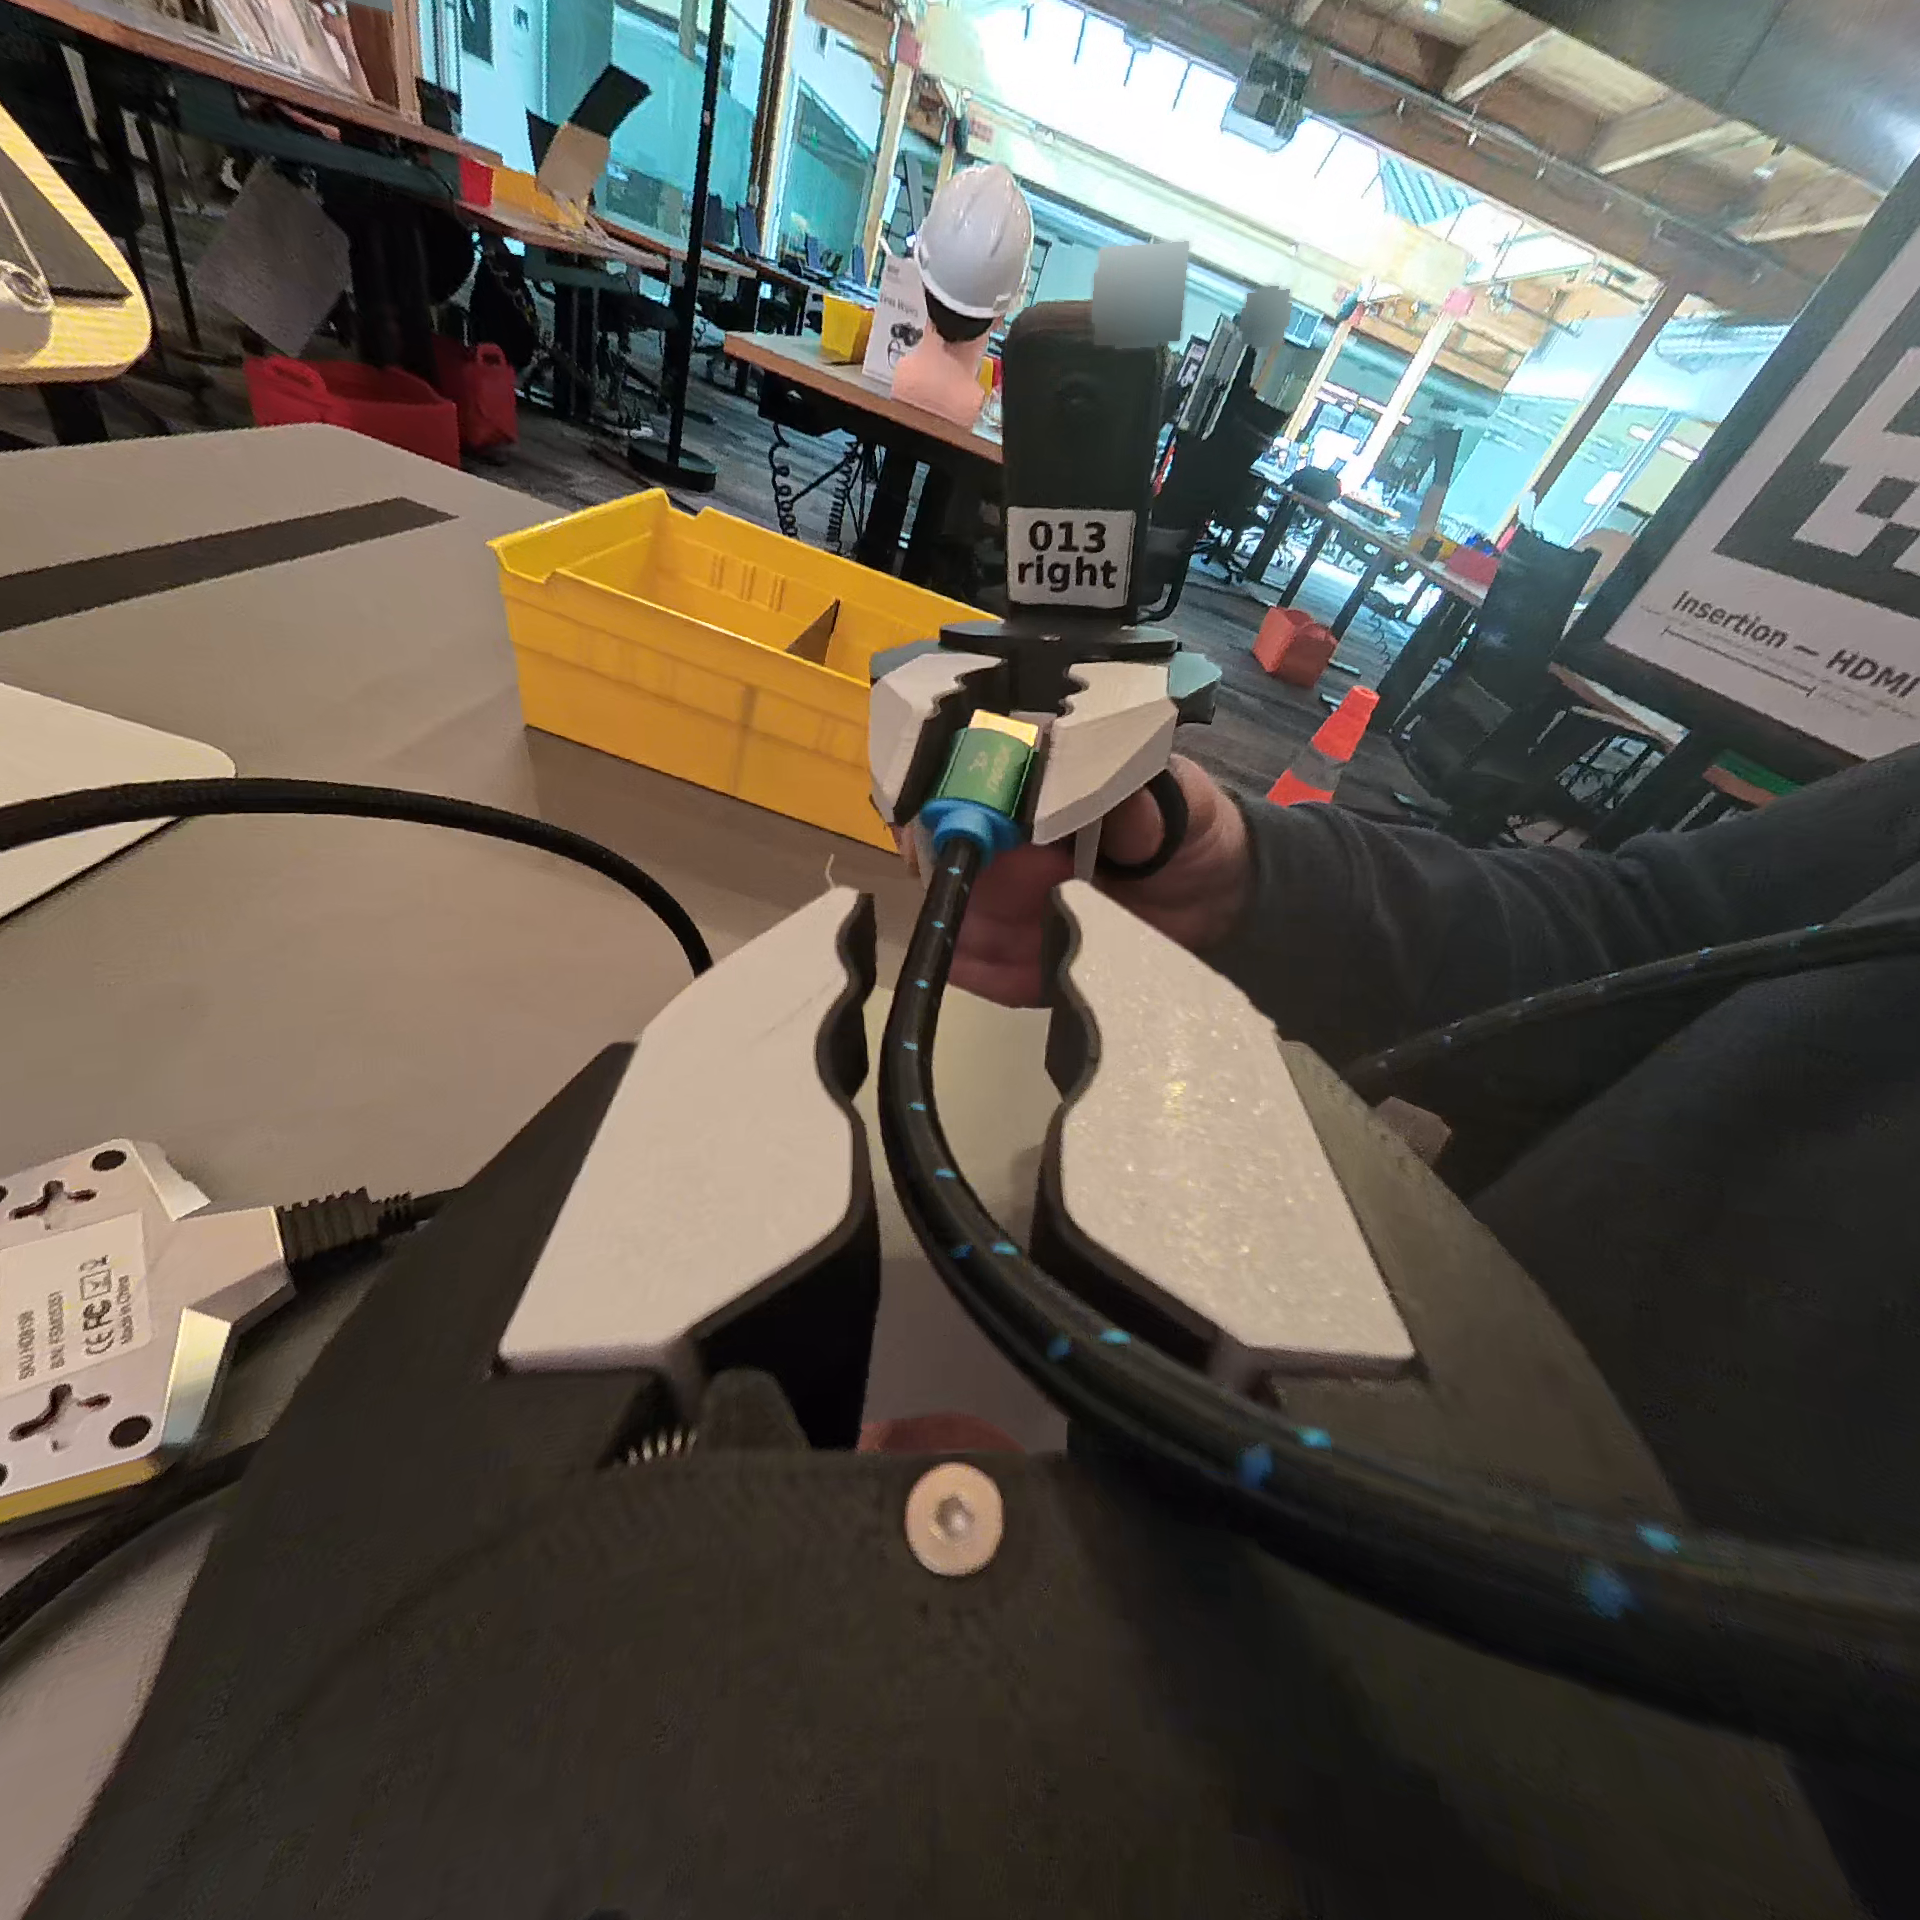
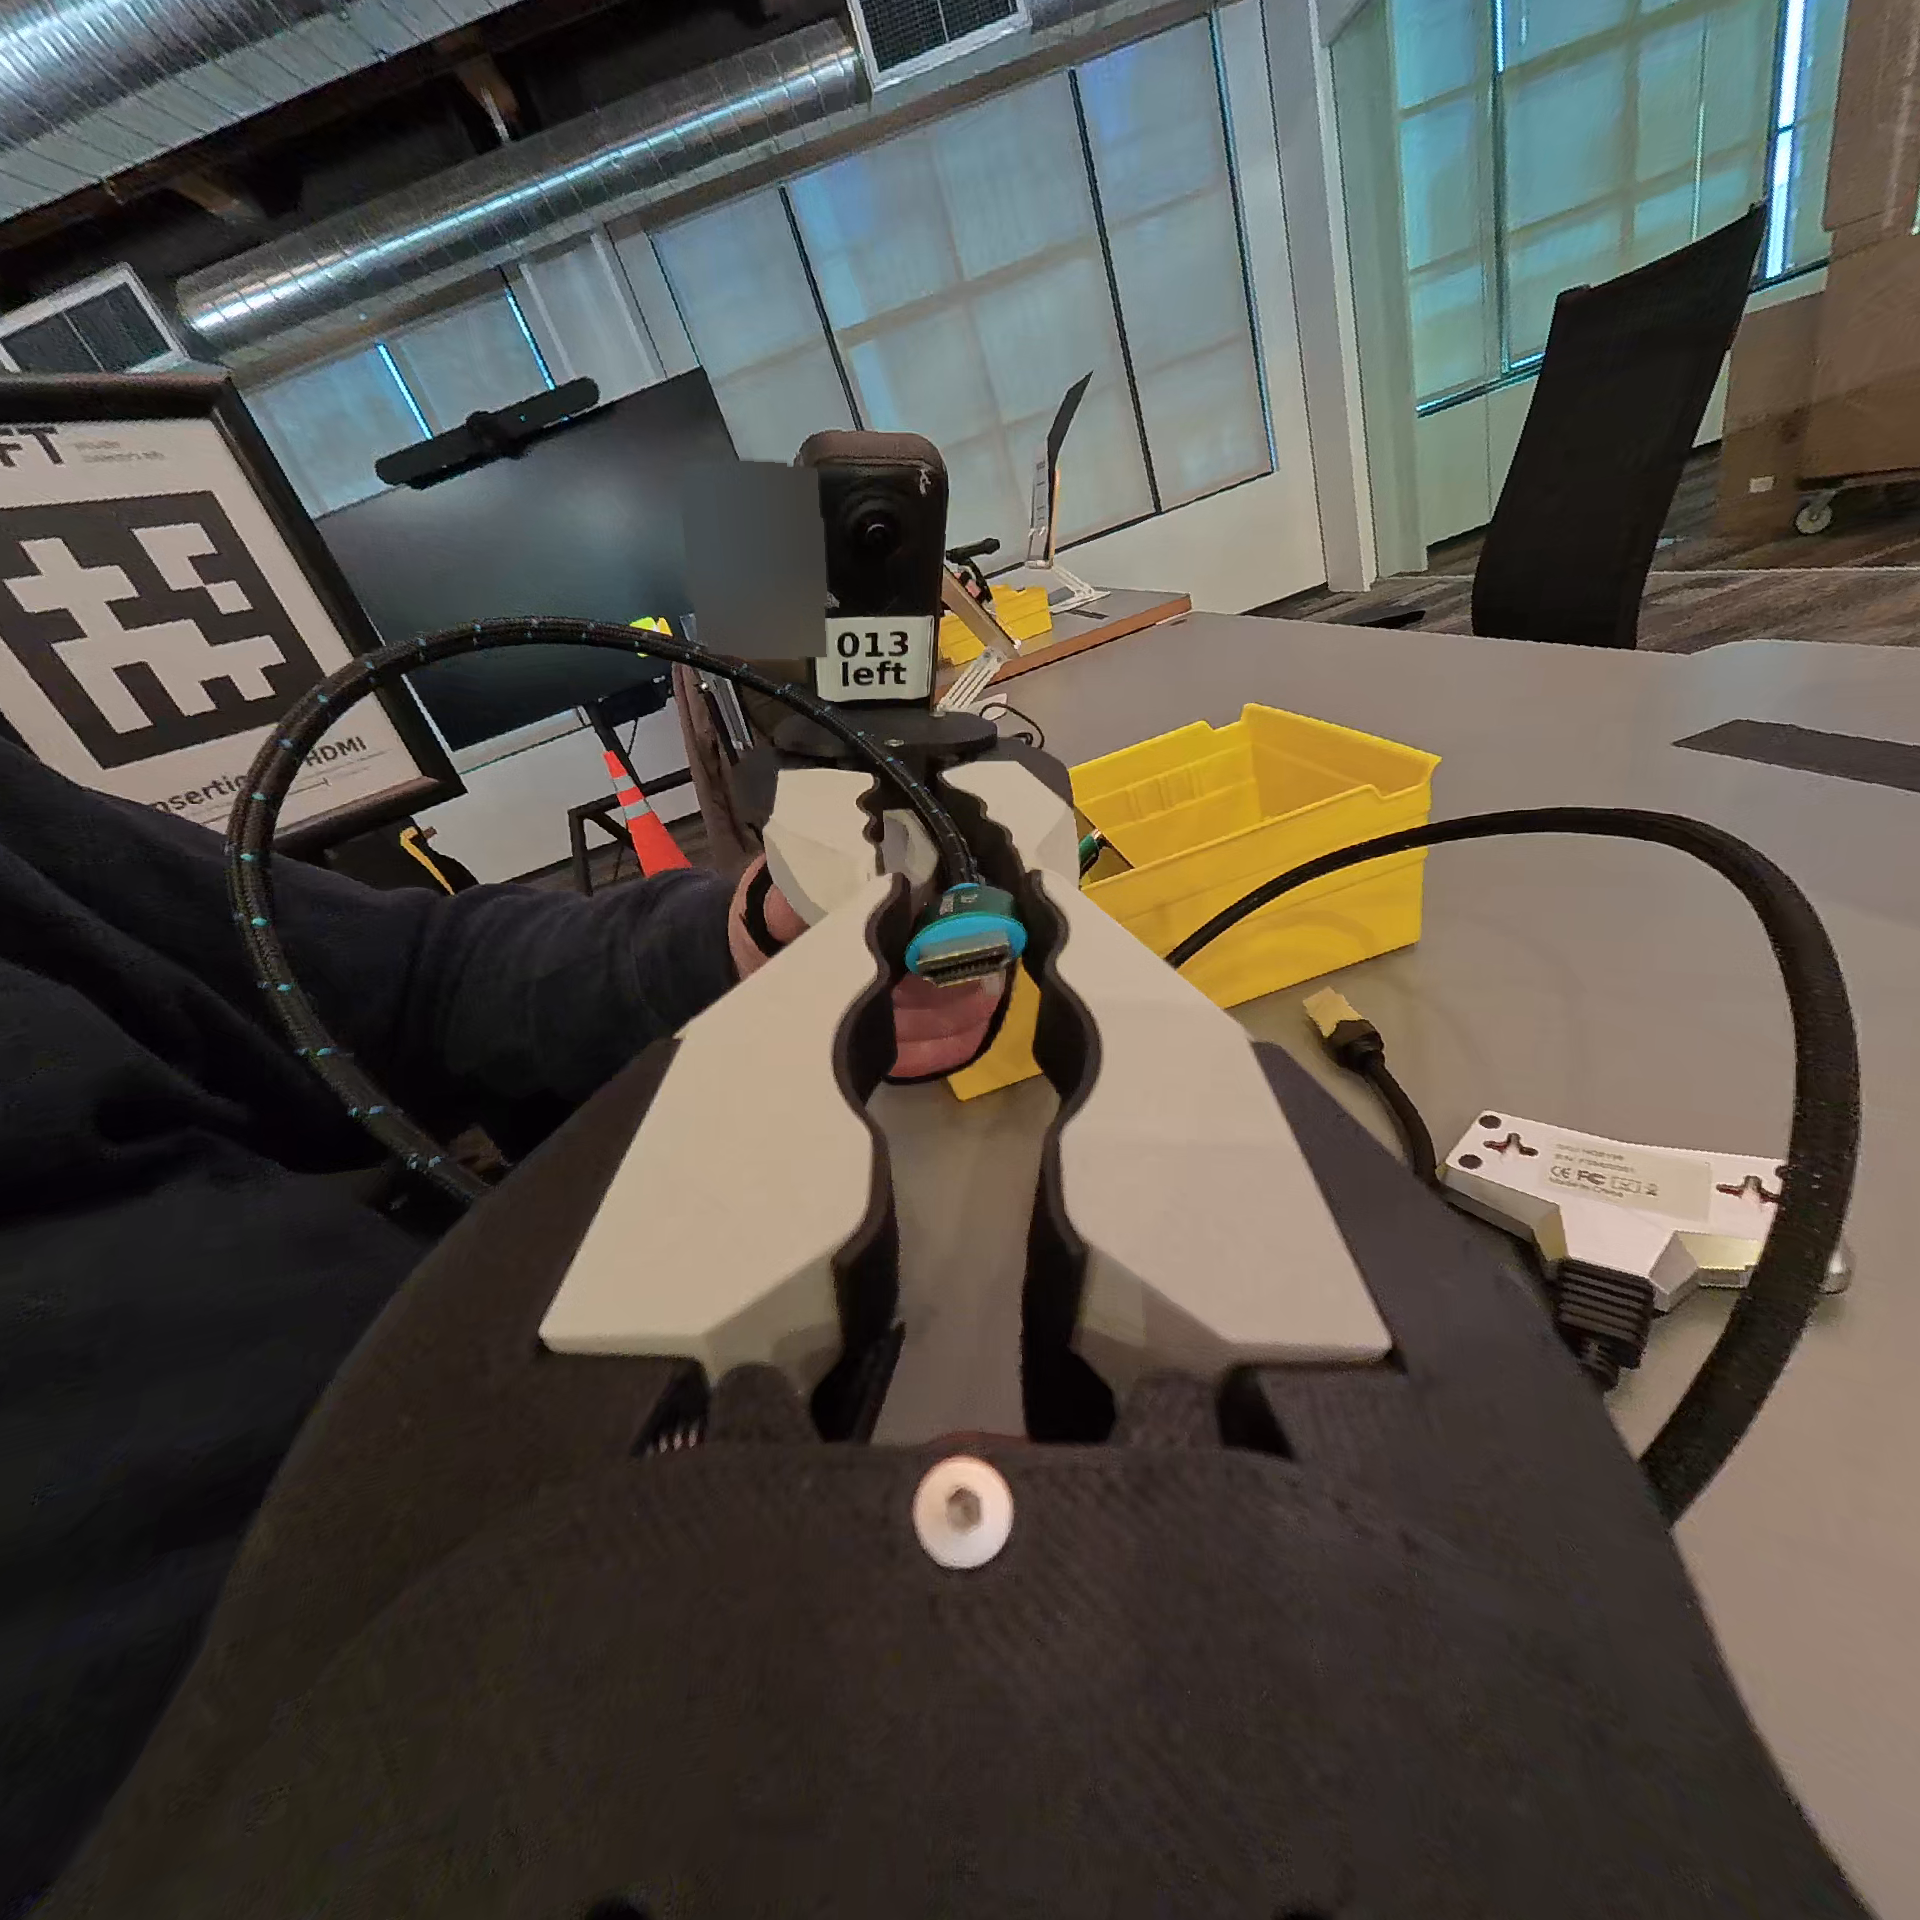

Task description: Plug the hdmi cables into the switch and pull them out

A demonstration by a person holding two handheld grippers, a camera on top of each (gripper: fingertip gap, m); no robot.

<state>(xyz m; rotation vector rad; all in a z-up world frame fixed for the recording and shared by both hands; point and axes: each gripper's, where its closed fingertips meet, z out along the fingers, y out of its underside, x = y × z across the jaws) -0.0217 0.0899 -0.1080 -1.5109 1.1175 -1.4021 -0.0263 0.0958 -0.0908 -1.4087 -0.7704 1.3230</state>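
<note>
My right gripper (image 2: 961,902) is shut on the green HDMI plug (image 2: 961,940), whose metal end points back at its camera. The same gripper (image 1: 997,753) and plug (image 1: 992,774) show in the left wrist view, held above the grey table (image 1: 312,987). The plug's black braided cable with blue flecks (image 1: 914,1081) runs loosely between the fingers of my open left gripper (image 1: 961,914), which also shows in the right wrist view (image 2: 920,831). The silver switch (image 1: 94,1340) lies on the table with its labelled underside up (image 2: 1621,1184), to the side of both grippers.
A yellow bin (image 1: 665,644) stands on the table behind the grippers (image 2: 1299,831). A second black cable (image 2: 1766,935) loops across the table, and a loose gold-tipped plug (image 2: 1340,1023) lies near the switch. A framed marker sign (image 2: 135,603) stands beside the person's dark sleeve (image 1: 1507,914). My left tips are roughly 20 cm from the silver switch (image 1: 94,1340). The right camera catches it too, in the right wrist view (image 2: 1565,1175).
</note>
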